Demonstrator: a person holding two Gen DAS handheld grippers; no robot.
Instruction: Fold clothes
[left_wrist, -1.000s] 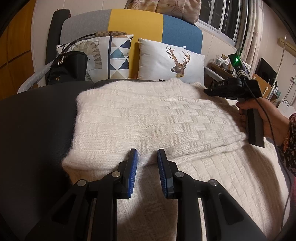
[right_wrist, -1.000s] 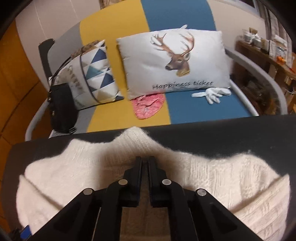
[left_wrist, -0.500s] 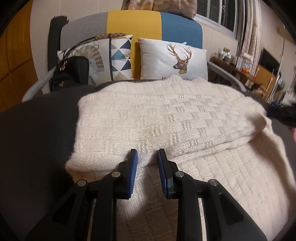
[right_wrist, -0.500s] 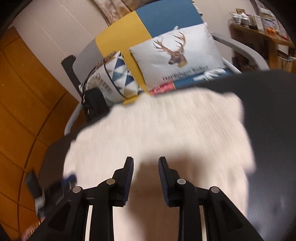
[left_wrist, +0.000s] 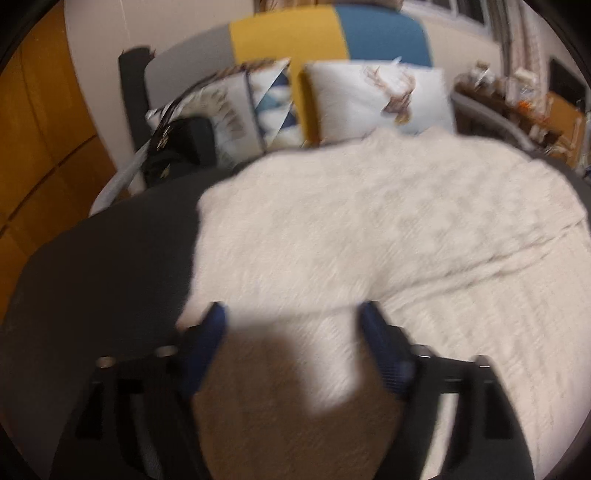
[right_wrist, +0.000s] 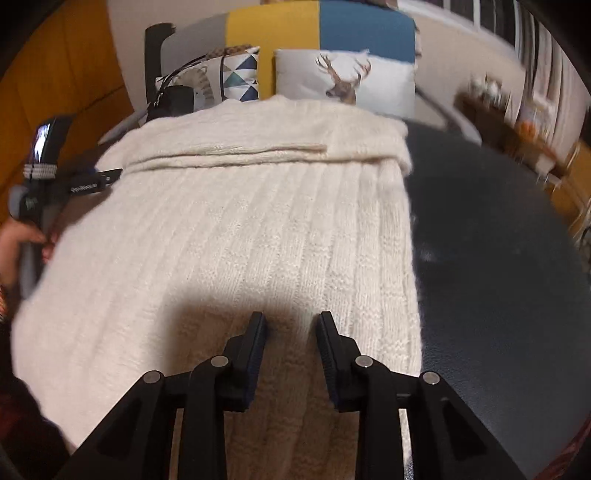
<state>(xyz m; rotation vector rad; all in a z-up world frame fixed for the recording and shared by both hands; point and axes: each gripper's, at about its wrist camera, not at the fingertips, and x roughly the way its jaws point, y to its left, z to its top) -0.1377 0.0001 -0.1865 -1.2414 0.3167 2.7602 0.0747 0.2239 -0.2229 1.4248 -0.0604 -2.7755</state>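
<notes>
A cream knitted sweater (right_wrist: 240, 221) lies spread on a dark table (right_wrist: 498, 240), with its far part folded over onto the body along an edge (right_wrist: 229, 149). In the blurred left wrist view the same sweater (left_wrist: 369, 229) fills the middle. My left gripper (left_wrist: 291, 317) is wide open above the sweater's near left part, with nothing between its fingers. My right gripper (right_wrist: 290, 321) hovers open over the sweater's near right part, also holding nothing. The left gripper body (right_wrist: 48, 184) and the person's hand (right_wrist: 18, 240) show at the left edge of the right wrist view.
Behind the table stands a grey, yellow and blue sofa (right_wrist: 317, 33) with a deer cushion (right_wrist: 347, 81), a triangle-pattern cushion (right_wrist: 221, 77) and a black bag (right_wrist: 173, 99). Cluttered shelves (right_wrist: 517, 122) line the right wall. Bare dark table (left_wrist: 110, 258) lies left of the sweater.
My left gripper has opened wide from a narrow gap. My right gripper let go of the sweater's collar, opened and pulled back toward the near end of the sweater. The folded part now lies flat.
</notes>
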